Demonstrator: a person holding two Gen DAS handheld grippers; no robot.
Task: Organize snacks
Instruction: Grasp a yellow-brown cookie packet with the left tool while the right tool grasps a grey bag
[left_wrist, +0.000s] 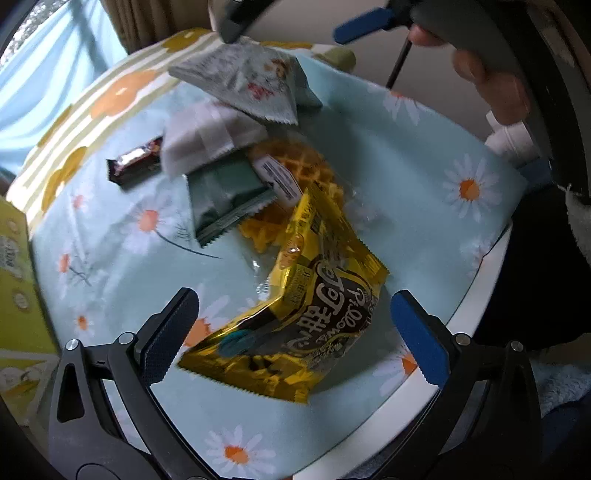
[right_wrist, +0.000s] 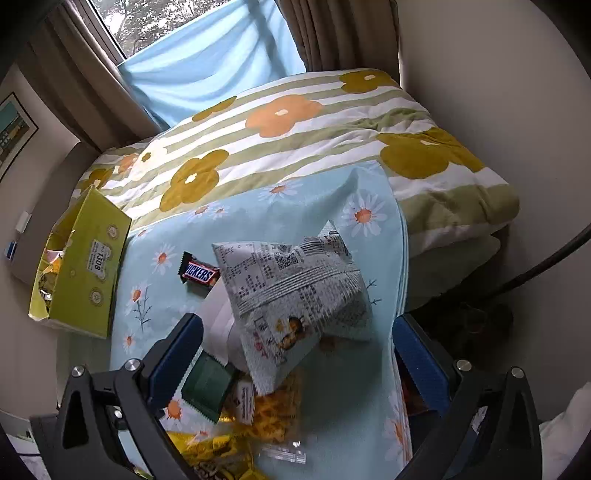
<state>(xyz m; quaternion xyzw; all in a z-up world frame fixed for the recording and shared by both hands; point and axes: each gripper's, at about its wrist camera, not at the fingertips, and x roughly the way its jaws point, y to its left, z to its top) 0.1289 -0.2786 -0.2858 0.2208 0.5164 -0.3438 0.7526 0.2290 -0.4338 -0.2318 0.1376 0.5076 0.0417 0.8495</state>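
Observation:
A pile of snacks lies on a daisy-print cloth (left_wrist: 388, 155). A gold bag (left_wrist: 295, 314) lies between the open fingers of my left gripper (left_wrist: 295, 332), not gripped. Behind it lie a waffle pack (left_wrist: 299, 162), a dark green pack (left_wrist: 225, 195), a white pack (left_wrist: 207, 136) and a Snickers bar (left_wrist: 136, 162). A pale printed bag (right_wrist: 295, 291) lies tilted on the pile, between the open fingers of my right gripper (right_wrist: 295, 358). The right gripper (left_wrist: 291, 22) shows open above that bag (left_wrist: 251, 77) in the left wrist view. The Snickers (right_wrist: 199, 273) is left of it.
An open yellow-green box (right_wrist: 88, 266) with snacks inside stands at the left edge of the cloth. A striped flower quilt (right_wrist: 295, 140) lies behind. The white table rim (left_wrist: 476, 295) runs at the right. A window and blue curtain are beyond.

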